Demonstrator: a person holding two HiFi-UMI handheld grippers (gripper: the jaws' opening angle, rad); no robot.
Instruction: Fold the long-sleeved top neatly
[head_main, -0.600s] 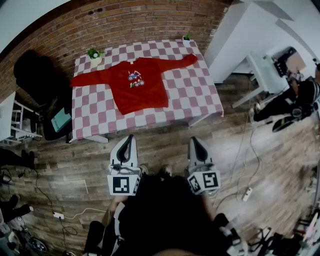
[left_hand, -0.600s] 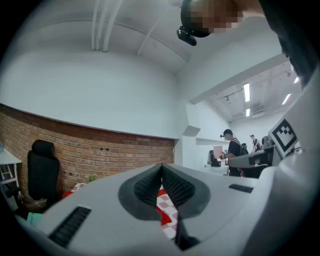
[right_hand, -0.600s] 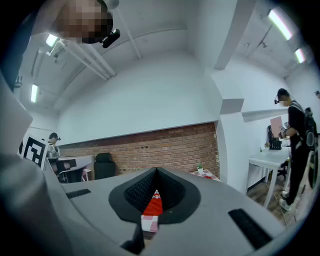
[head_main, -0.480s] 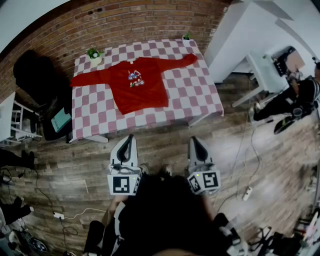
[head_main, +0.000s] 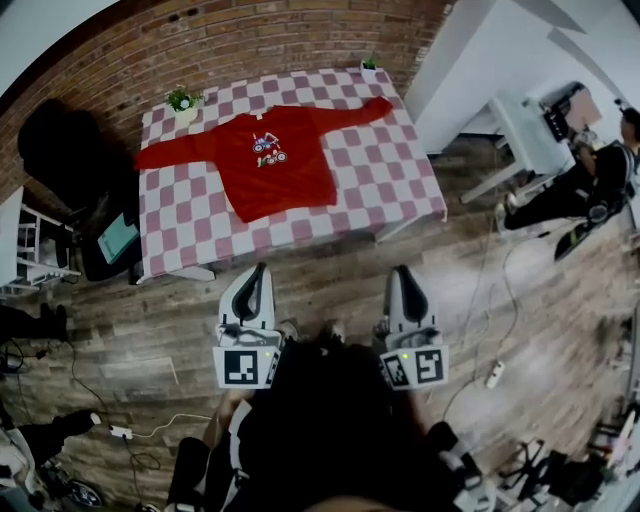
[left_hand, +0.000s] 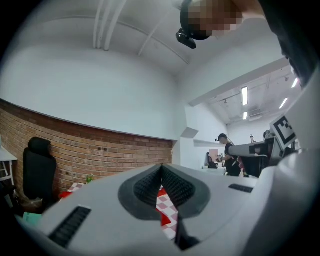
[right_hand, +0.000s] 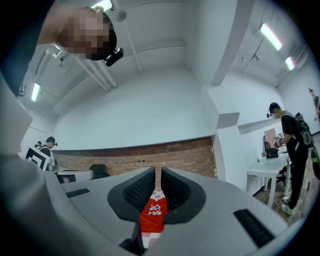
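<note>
A red long-sleeved top (head_main: 275, 165) with a small print on the chest lies flat on the pink-and-white checked table (head_main: 400, 190), both sleeves spread sideways. My left gripper (head_main: 259, 272) and right gripper (head_main: 401, 272) hang side by side over the wooden floor, short of the table's near edge and pointing toward it. Both are shut with nothing between the jaws. In the left gripper view the left gripper (left_hand: 161, 170) shows a sliver of the top (left_hand: 163, 218) below its closed pads. The right gripper (right_hand: 158, 175) frames the top (right_hand: 151, 215) the same way.
Two small potted plants (head_main: 182, 100) (head_main: 370, 65) stand at the table's far corners, by the brick wall. A black office chair (head_main: 55, 150) is at the left. A white desk (head_main: 520, 130) and a person (head_main: 600, 180) are at the right. A power strip (head_main: 490, 375) and cables lie on the floor.
The head view has shifted slightly, so the table sits a little higher in the picture. The right gripper has drifted a touch to the right. Both grippers stay shut and empty.
</note>
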